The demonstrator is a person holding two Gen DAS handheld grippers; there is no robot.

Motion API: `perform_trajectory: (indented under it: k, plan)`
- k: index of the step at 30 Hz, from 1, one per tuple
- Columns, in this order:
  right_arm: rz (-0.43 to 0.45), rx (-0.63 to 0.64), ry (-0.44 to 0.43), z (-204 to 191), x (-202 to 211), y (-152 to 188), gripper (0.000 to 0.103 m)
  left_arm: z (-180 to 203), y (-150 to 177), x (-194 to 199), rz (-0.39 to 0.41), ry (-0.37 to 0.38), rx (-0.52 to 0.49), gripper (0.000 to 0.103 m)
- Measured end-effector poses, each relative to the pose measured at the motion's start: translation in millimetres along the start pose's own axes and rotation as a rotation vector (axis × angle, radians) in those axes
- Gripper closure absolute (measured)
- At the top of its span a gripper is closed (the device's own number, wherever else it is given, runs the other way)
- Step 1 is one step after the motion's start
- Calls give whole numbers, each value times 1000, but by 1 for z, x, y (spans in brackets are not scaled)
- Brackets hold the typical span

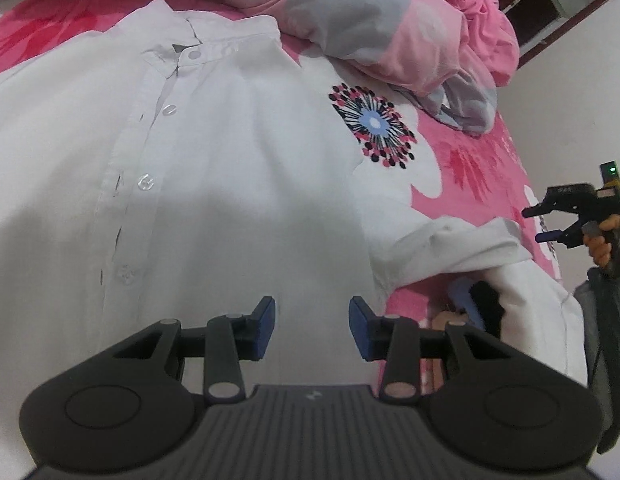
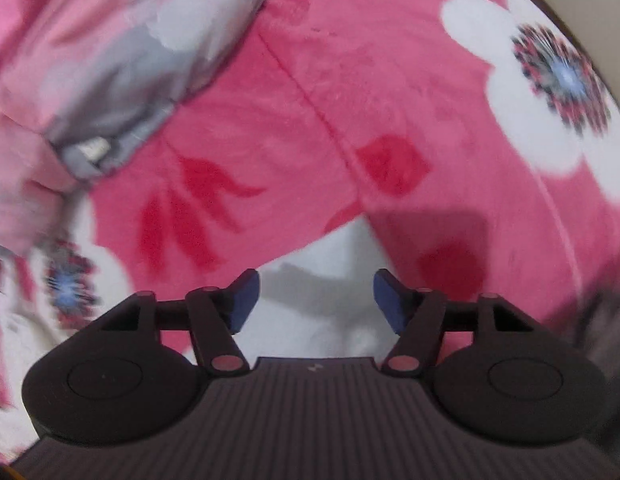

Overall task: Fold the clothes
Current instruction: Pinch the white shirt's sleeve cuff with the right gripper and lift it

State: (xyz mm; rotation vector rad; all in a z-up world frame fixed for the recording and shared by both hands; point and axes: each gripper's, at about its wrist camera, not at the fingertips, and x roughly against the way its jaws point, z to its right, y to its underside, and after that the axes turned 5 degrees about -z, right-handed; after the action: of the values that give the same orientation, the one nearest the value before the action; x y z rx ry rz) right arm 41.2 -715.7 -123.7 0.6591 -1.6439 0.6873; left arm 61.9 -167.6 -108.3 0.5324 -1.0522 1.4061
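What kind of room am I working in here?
Most likely a bedroom. The white button-up shirt lies spread on a bed covered by a pink floral blanket, with a bunched pink and grey quilt at its far end.

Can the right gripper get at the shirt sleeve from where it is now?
Probably yes: the right gripper is open, the white sleeve lies just ahead between its fingers, and nothing covers it.

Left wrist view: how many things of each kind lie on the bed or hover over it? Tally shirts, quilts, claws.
White shirt: 1
Pink and grey quilt: 1
Claws: 2, the left claw and the right claw, both open
Total: 4
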Motion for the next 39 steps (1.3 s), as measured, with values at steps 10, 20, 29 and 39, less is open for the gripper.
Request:
perform_trajectory:
  k: [10, 20, 29, 39]
  plan:
    - [-138, -16, -84, 21, -43, 11, 83, -2, -3, -2, 22, -32, 9, 62]
    - [222, -12, -155, 18, 91, 23, 101, 10, -3, -23, 16, -77, -55, 62]
    - [306, -129, -128, 51, 140, 40, 101, 12, 0, -34, -3, -110, -121, 61]
    - [462, -60, -174, 13, 175, 55, 101, 6, 3, -29, 6, -107, -133, 59]
